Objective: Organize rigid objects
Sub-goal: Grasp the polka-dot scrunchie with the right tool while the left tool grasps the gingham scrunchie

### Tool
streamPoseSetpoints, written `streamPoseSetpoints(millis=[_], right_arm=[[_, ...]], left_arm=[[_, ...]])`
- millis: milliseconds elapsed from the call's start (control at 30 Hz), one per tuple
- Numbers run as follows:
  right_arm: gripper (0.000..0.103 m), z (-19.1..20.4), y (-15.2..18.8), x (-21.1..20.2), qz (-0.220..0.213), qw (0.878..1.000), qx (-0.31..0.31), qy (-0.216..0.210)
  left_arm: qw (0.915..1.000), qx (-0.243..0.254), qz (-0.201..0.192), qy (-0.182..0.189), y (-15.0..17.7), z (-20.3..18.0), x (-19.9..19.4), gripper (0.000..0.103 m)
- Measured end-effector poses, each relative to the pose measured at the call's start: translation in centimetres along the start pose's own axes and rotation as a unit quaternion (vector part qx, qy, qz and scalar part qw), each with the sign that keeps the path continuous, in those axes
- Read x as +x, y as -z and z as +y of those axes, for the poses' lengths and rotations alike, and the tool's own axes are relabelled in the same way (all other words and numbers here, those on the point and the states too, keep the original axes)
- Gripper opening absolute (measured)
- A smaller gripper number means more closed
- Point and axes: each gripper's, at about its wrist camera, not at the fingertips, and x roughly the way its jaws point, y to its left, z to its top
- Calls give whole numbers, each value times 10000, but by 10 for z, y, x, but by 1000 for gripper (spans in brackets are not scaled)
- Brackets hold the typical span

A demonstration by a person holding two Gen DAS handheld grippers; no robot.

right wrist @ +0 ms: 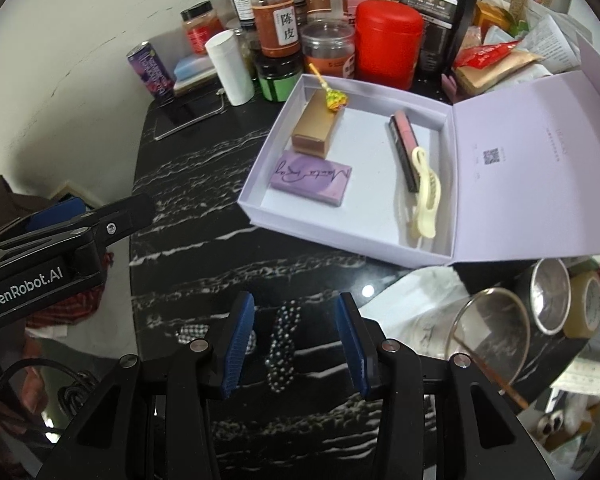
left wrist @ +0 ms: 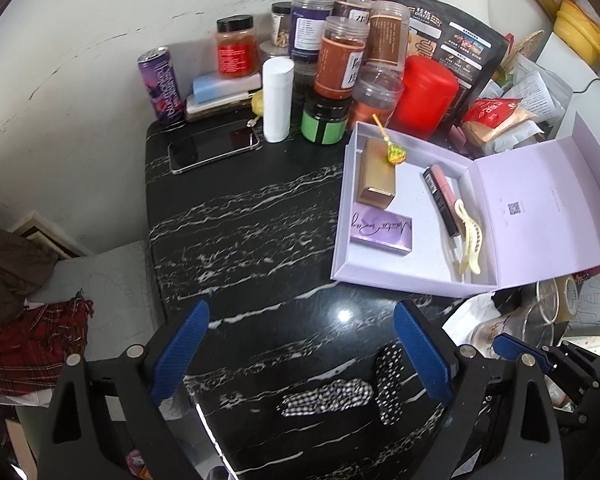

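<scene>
An open lilac box (left wrist: 400, 280) (right wrist: 340, 248) lies on the black marble table. It holds a gold box (left wrist: 376, 176) (right wrist: 314, 128), a lollipop (left wrist: 396, 156), a purple box (right wrist: 310, 176), a lip gloss (right wrist: 404, 144) and a cream hair claw (right wrist: 424, 200). My left gripper (left wrist: 300, 344) is open wide above a checkered scrunchie (left wrist: 328, 396). A polka-dot hair band (left wrist: 390, 384) (right wrist: 282, 348) lies beside the scrunchie. My right gripper (right wrist: 296, 340) hovers over the band, pads apart and not touching it.
Jars, a red canister (left wrist: 424, 92), a white tube (left wrist: 276, 100), a can (left wrist: 160, 84) and a phone (left wrist: 214, 146) crowd the back. A glass (right wrist: 488, 340) and tape rolls (right wrist: 584, 304) stand at the right. The table ends at the left, above plaid cloth (left wrist: 32, 340).
</scene>
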Motion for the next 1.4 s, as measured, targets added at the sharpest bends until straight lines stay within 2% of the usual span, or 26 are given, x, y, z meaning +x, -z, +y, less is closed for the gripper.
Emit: streamPoseSetpoints(millis=[500, 767, 933, 1333, 1400], right_arm=[[42, 14, 37, 33, 530, 9984, -121, -161], [42, 13, 57, 62, 912, 9951, 17, -392], [42, 10, 64, 75, 1007, 9941, 10, -413], [42, 4, 60, 109, 1096, 9930, -109, -425], [38, 4, 61, 116, 1158, 9921, -175, -441]], left_arm=[[9991, -119, 392, -121, 44, 21, 17, 95], [9968, -490, 629, -108, 71, 35, 35, 95], [9941, -690, 822, -157, 85, 40, 49, 95], [9929, -591, 1016, 192, 99, 28, 71, 95], [9929, -547, 1031, 213, 98, 25, 73, 95]])
